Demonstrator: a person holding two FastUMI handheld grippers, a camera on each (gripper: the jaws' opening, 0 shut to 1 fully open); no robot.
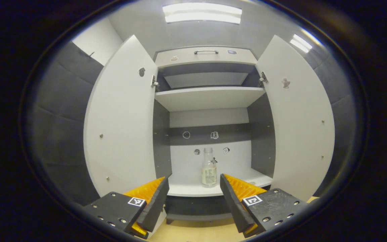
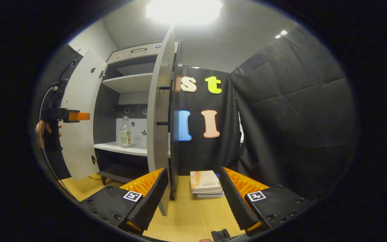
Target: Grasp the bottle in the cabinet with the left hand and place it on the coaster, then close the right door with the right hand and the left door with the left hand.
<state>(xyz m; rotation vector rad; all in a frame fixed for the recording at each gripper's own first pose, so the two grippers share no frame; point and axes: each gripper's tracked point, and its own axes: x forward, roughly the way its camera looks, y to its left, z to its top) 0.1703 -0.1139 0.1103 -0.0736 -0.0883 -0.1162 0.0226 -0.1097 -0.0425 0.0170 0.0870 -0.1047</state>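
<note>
Ridged wedge fingers of the left gripper (image 1: 193,196) stand spread and empty, lined up on the bottle (image 1: 209,168), probably so it can pass between them on approach. Right gripper (image 2: 190,198) is likewise released, holding nothing, waiting near the right door (image 2: 160,111), whose edge faces it. Books (image 2: 205,183) lie flat on the wooden worktop (image 2: 186,215) beyond. Bottle, clear with a paper label and narrow neck, stands upright on the lower shelf (image 1: 193,191) of the cabinet (image 1: 207,57), untouched. Both smooth, flat doors hang wide open, left door (image 1: 123,121) included. Coaster: cannot be made out.
</note>
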